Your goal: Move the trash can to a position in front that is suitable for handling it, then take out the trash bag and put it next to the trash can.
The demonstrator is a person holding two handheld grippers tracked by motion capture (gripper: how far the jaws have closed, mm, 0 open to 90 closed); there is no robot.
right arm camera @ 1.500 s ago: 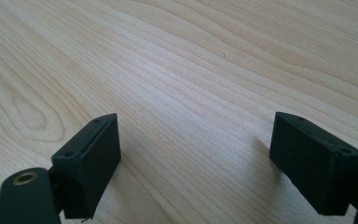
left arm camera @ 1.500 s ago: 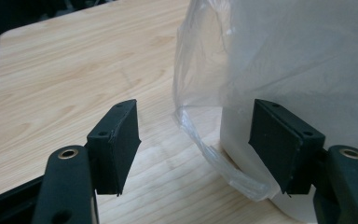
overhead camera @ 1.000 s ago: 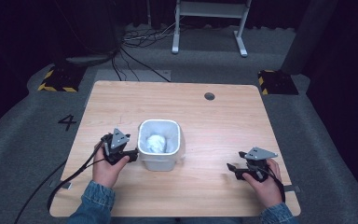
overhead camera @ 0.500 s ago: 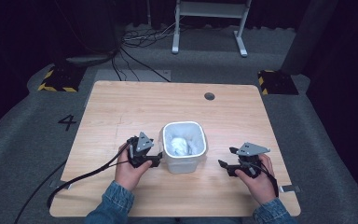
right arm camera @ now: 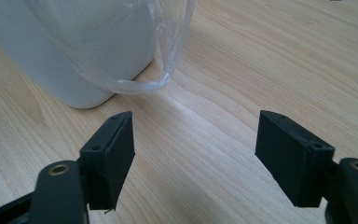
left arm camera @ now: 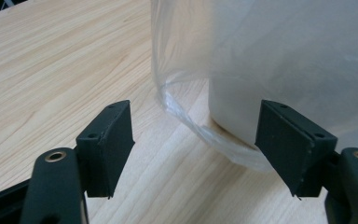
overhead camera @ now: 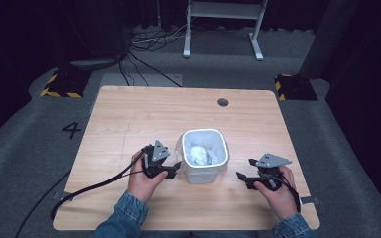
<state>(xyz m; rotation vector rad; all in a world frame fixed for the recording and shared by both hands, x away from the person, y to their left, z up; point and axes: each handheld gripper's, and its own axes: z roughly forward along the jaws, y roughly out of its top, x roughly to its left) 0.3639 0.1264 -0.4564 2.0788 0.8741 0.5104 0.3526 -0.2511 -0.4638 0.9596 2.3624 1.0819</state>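
A recording studio or robotics lab, seen from above: a light wooden table with rounded corners [overhead camera: 144, 114] stood alone on grey carpet [overhead camera: 25, 144], ringed by black curtains [overhead camera: 362, 54]. A black numeral "4" [overhead camera: 71, 130] was marked on the floor beside it. Black cables [overhead camera: 144, 42] ran across the carpet toward the white metal legs of a stand [overhead camera: 223, 27], and two black floor blocks edged in yellow-and-black hazard stripes [overhead camera: 62, 84] flanked the table's far corners.
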